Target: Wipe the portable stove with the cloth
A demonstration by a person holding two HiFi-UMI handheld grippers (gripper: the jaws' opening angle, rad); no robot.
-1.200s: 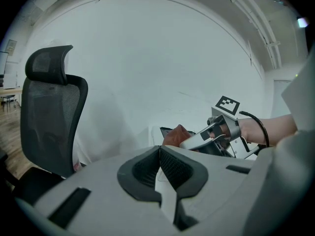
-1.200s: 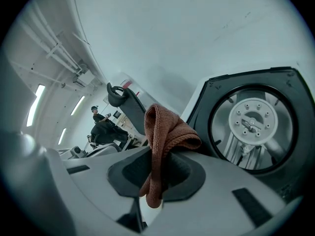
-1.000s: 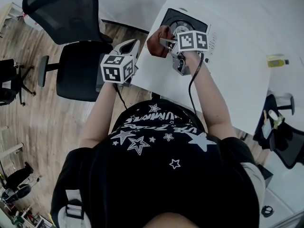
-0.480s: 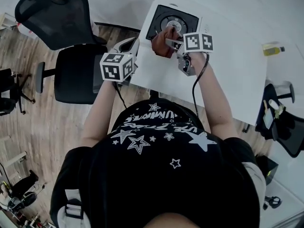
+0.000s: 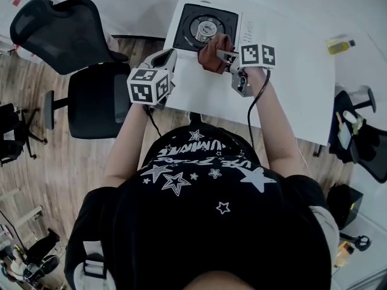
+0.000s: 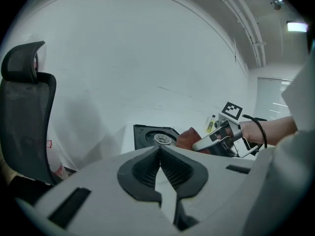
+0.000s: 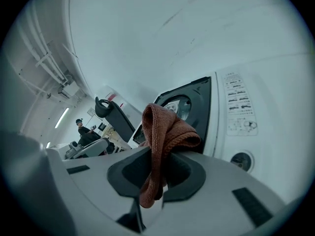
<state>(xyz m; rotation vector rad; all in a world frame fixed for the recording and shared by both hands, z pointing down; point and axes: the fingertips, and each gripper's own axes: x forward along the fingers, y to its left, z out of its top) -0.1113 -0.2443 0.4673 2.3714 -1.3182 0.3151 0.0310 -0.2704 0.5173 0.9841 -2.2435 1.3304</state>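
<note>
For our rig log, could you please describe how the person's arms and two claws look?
Both the left claw and right claw are pale grey with black ribbed pads, and each carries a white cube with black square markers. A black cable trails from each. The person wears a black star-printed short-sleeved T-shirt.

Cloth rust-brown, ribbed knit; portable stove black top, white casing; desk white; shirt black, white stars; chair black; floor pale wood-grain; bottle yellow.
</note>
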